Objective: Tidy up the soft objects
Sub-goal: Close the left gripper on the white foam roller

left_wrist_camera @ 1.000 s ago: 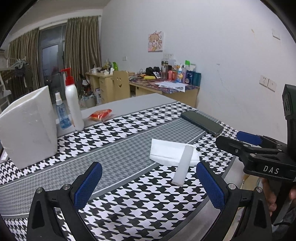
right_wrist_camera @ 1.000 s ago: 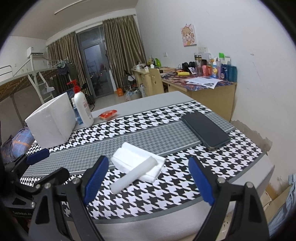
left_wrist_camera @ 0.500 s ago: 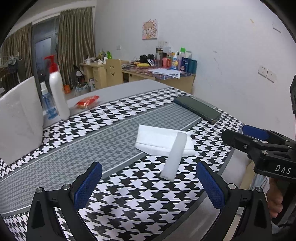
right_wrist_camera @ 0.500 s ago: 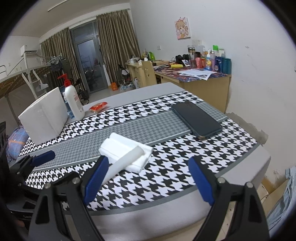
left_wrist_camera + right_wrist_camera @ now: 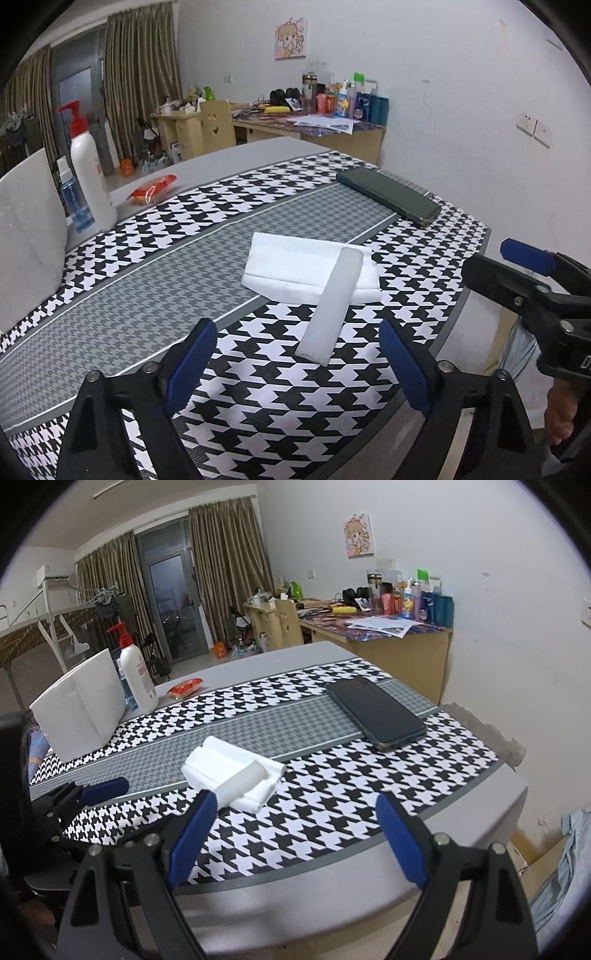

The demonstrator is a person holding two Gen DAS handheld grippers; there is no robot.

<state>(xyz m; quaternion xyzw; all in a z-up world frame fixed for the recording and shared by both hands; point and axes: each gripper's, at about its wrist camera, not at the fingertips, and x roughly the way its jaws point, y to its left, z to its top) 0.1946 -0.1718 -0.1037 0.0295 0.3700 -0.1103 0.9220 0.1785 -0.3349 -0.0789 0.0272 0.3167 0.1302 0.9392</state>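
A flat folded white cloth [image 5: 291, 264] lies on the houndstooth table runner [image 5: 147, 280]. A rolled white towel [image 5: 332, 306] rests across its near edge; both show in the right wrist view too, cloth [image 5: 218, 760] and roll [image 5: 240, 784]. My left gripper [image 5: 299, 363] hovers just short of the roll's near end, its jaws closing with nothing between the pads. My right gripper [image 5: 295, 840] stands open over the table's front edge, to the right of the cloths, holding nothing. It also appears at the right of the left wrist view [image 5: 528, 273].
A dark phone [image 5: 388, 201] lies at the runner's far right. A white foam box [image 5: 26, 236], a pump bottle [image 5: 92, 177], a small blue bottle [image 5: 75, 203] and a red packet [image 5: 153, 188] stand at the far left. A cluttered desk [image 5: 384, 627] is behind the table.
The left gripper has come forward and down towards the rolled towel, and its jaws have narrowed a little. The right gripper has stayed about where it was, still open.
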